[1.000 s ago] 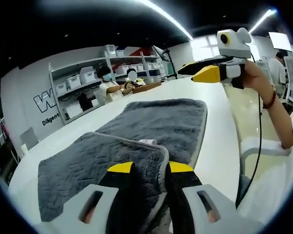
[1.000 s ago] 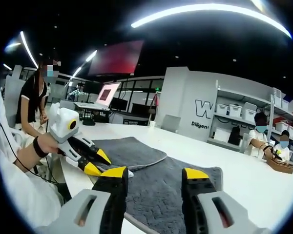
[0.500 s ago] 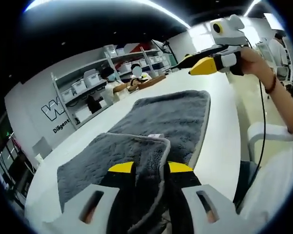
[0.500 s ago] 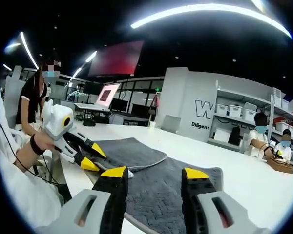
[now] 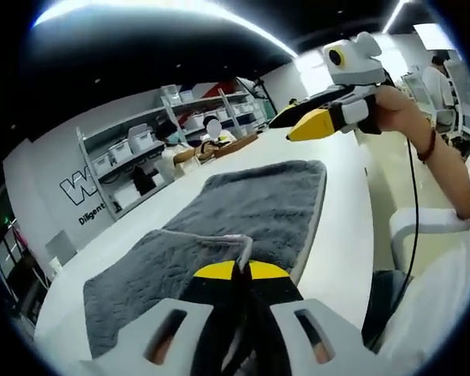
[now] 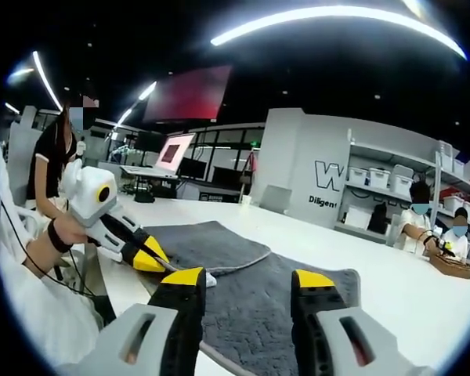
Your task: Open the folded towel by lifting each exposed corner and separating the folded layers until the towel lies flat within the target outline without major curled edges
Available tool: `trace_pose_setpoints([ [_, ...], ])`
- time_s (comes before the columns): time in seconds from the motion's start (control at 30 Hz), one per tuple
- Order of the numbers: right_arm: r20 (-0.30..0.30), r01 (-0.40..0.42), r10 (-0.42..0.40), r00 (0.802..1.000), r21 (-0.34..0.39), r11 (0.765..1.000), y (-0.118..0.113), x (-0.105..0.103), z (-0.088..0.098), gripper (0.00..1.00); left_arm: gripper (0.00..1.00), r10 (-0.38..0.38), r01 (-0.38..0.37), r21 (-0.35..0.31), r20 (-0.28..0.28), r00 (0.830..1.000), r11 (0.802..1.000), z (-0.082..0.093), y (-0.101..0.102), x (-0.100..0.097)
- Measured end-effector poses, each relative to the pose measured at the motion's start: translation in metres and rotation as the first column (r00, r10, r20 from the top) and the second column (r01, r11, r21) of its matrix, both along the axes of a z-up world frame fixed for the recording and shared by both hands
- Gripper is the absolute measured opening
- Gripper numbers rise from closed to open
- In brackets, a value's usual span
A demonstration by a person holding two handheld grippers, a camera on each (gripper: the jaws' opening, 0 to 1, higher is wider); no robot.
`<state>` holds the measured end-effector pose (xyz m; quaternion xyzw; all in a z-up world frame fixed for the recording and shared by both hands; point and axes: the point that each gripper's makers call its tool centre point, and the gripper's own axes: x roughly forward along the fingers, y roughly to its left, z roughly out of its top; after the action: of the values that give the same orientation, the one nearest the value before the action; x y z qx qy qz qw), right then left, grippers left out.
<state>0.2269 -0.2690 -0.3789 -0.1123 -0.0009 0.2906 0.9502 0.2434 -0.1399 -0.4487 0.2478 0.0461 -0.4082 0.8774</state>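
On the white table [image 5: 352, 235] lies the grey towel [image 5: 258, 200], its near part folded over the rest. The left gripper [image 5: 240, 272] has its jaws pinched together on the folded layer's edge, near a corner. The right gripper [image 6: 247, 282] hangs above the towel, jaws spread and holding nothing. Behind stand shelves with white bins [image 5: 133, 141], where seated people [image 6: 419, 223] work.
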Motion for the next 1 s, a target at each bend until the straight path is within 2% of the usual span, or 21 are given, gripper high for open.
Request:
trace_pose_setpoints([
  [0.07,-0.001,-0.006,0.006,1.000,0.002,1.000,0.003,0.001,-0.001,0.40,0.02,-0.009,0.009,-0.042,0.006,1.000,0.999,0.004,-0.001,0.000],
  [0.23,-0.014,-0.022,0.022,1.000,-0.004,1.000,0.010,0.002,-0.005,0.40,0.01,-0.019,0.020,-0.086,0.018,1.000,0.996,0.007,0.000,-0.001],
  [0.33,-0.007,-0.030,0.030,1.000,0.008,1.000,0.013,0.004,-0.002,0.40,0.01,-0.034,0.037,-0.143,0.025,0.999,0.989,0.013,-0.001,-0.001],
  [0.67,-0.007,-0.050,0.050,0.999,0.019,0.999,0.027,0.013,0.004,0.40,0.01,-0.026,0.027,-0.213,0.007,1.000,0.977,0.018,0.007,0.004],
  [0.7,-0.008,-0.061,0.061,0.998,0.028,0.998,0.030,0.016,0.006,0.40,0.01,-0.068,0.066,-0.250,0.001,0.998,0.966,0.021,0.003,0.002],
  [0.77,-0.012,-0.068,0.068,0.998,0.027,0.997,0.034,0.017,0.007,0.40,0.01,-0.082,0.073,-0.297,-0.018,0.996,0.952,0.024,0.003,0.001],
  [0.87,-0.016,-0.075,0.076,0.997,0.031,0.997,0.039,0.019,0.007,0.40,0.00,-0.076,0.069,-0.283,-0.014,0.997,0.957,0.022,0.006,0.003],
  [1.0,-0.014,-0.095,0.096,0.995,0.046,0.994,0.048,0.021,0.009,0.40,0.00,-0.081,0.072,-0.310,-0.018,0.997,0.948,0.026,0.007,0.003],
])
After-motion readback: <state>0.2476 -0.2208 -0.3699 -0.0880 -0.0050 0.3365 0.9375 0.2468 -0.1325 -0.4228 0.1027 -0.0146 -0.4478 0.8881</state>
